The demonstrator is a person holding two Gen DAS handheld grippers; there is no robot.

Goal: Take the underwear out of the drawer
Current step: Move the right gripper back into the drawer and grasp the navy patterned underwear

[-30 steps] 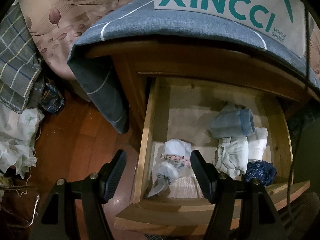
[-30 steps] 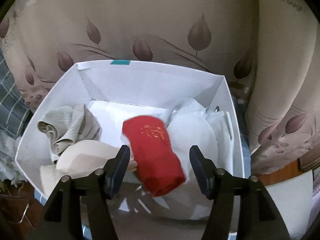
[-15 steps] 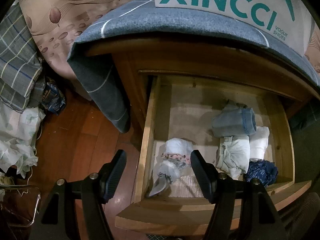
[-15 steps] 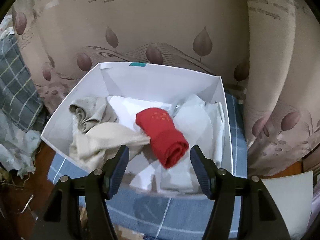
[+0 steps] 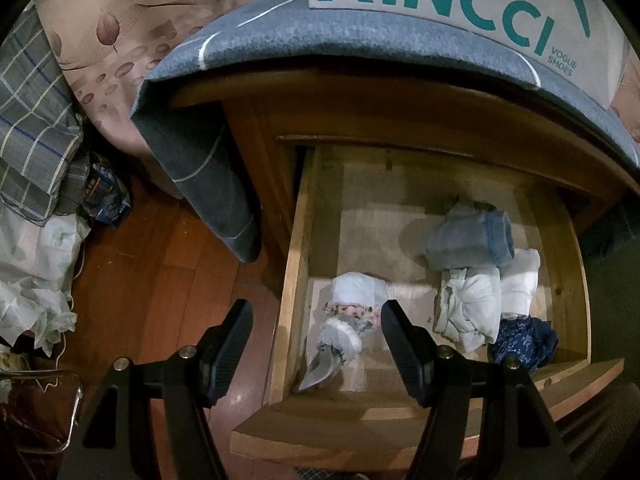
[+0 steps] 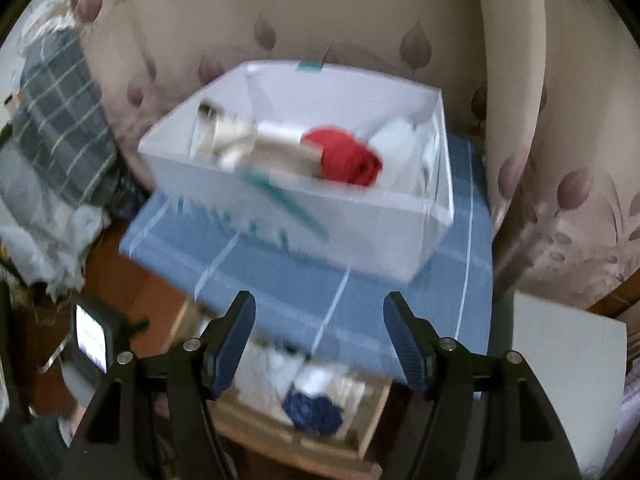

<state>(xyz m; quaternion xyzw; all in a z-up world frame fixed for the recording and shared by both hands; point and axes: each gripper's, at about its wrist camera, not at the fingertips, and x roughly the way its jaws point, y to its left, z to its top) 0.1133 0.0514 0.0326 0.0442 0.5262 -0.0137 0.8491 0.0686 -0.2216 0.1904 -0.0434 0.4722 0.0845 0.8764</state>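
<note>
In the left wrist view the wooden drawer [image 5: 298,280] stands pulled out. It holds rolled underwear: a white and pink floral bundle [image 5: 352,320], a blue roll [image 5: 468,240], a pale green piece [image 5: 468,308], a white roll [image 5: 520,284] and a navy piece [image 5: 524,340]. My left gripper [image 5: 316,336] hovers open over the drawer's front left corner, empty. My right gripper [image 6: 320,332] is open and its jaws are opening, with nothing between them. Beyond it a white box [image 6: 360,220] holds a red roll [image 6: 344,160] and beige pieces [image 6: 248,140]. The drawer's navy piece [image 6: 312,412] shows below.
The box sits on a blue cloth [image 6: 320,280] draped over the nightstand top [image 5: 360,92]. Leaf-patterned bedding [image 6: 400,8] rises behind. Plaid fabric [image 5: 28,120] and crumpled white cloth [image 5: 36,300] lie on the wooden floor [image 5: 160,280] at the left.
My right gripper has drawn back from over the box, leaving the red roll inside; the blue cloth and the drawer have come into its view. The left gripper has not moved.
</note>
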